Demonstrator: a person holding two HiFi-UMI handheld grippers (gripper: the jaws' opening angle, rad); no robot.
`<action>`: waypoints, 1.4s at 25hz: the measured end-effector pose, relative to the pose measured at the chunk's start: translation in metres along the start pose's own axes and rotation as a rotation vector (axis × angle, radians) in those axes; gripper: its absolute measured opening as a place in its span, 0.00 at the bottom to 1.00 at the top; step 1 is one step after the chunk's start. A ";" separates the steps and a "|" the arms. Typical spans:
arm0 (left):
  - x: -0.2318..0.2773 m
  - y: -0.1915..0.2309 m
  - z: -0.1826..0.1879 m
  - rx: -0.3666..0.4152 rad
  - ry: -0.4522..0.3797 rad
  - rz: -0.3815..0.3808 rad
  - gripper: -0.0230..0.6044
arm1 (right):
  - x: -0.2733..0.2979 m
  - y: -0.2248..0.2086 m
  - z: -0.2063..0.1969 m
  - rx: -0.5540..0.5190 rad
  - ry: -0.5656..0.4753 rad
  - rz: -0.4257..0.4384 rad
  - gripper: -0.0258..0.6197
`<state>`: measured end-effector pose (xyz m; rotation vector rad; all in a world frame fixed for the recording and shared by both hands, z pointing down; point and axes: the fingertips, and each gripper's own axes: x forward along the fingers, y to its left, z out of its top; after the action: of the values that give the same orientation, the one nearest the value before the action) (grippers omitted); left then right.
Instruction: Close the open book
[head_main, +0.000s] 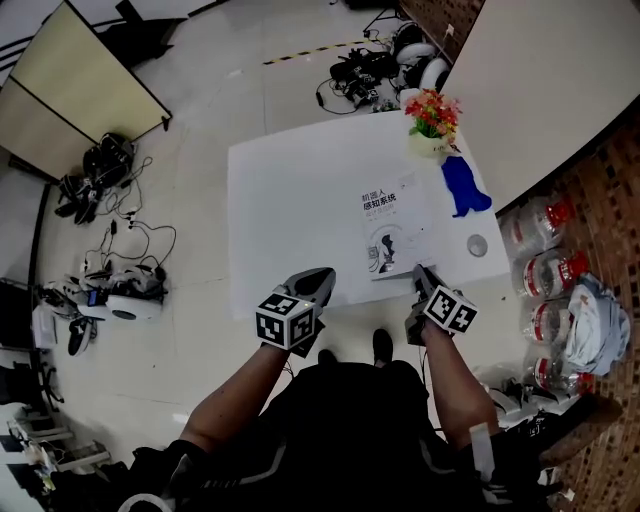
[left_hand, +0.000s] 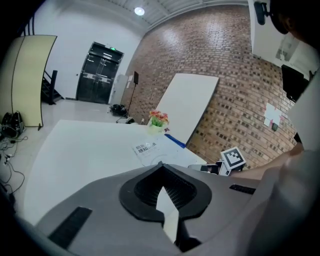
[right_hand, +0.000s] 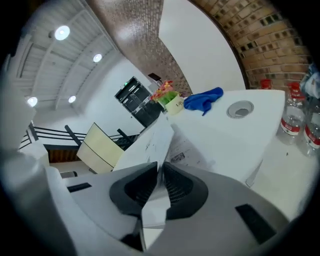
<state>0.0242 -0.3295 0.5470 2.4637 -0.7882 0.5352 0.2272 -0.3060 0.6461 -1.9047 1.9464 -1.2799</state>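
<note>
Lying cover-up right of centre in the head view, one book (head_main: 392, 230) sits on the white table (head_main: 285, 200). The right gripper (head_main: 418, 271) is at its lower right corner and the left gripper (head_main: 322, 276) is well apart. Left gripper view: jaws pressed together, empty, book ahead. Right gripper view: jaws pinching the book's edge; one flowerpot (right_hand: 171, 104) and one blue cloth (right_hand: 202, 101) lie beyond.

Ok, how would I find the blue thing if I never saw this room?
Find the white table in the middle of the floor. At its far right corner stands a pot of flowers, and the cloth lies just nearer than that, right of the book. It's the only blue, crumpled thing there.
</note>
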 end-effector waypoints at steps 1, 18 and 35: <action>0.002 -0.001 0.001 0.000 0.000 -0.003 0.03 | 0.000 -0.004 -0.001 0.009 0.007 -0.009 0.06; -0.018 -0.006 0.018 -0.055 -0.118 -0.002 0.03 | -0.050 0.031 0.058 -0.332 -0.024 0.007 0.06; -0.151 -0.072 0.055 0.039 -0.426 0.164 0.03 | -0.136 0.186 0.082 -0.775 -0.105 0.297 0.04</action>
<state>-0.0338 -0.2453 0.4043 2.5989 -1.1610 0.0744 0.1640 -0.2548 0.4155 -1.7617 2.7786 -0.3424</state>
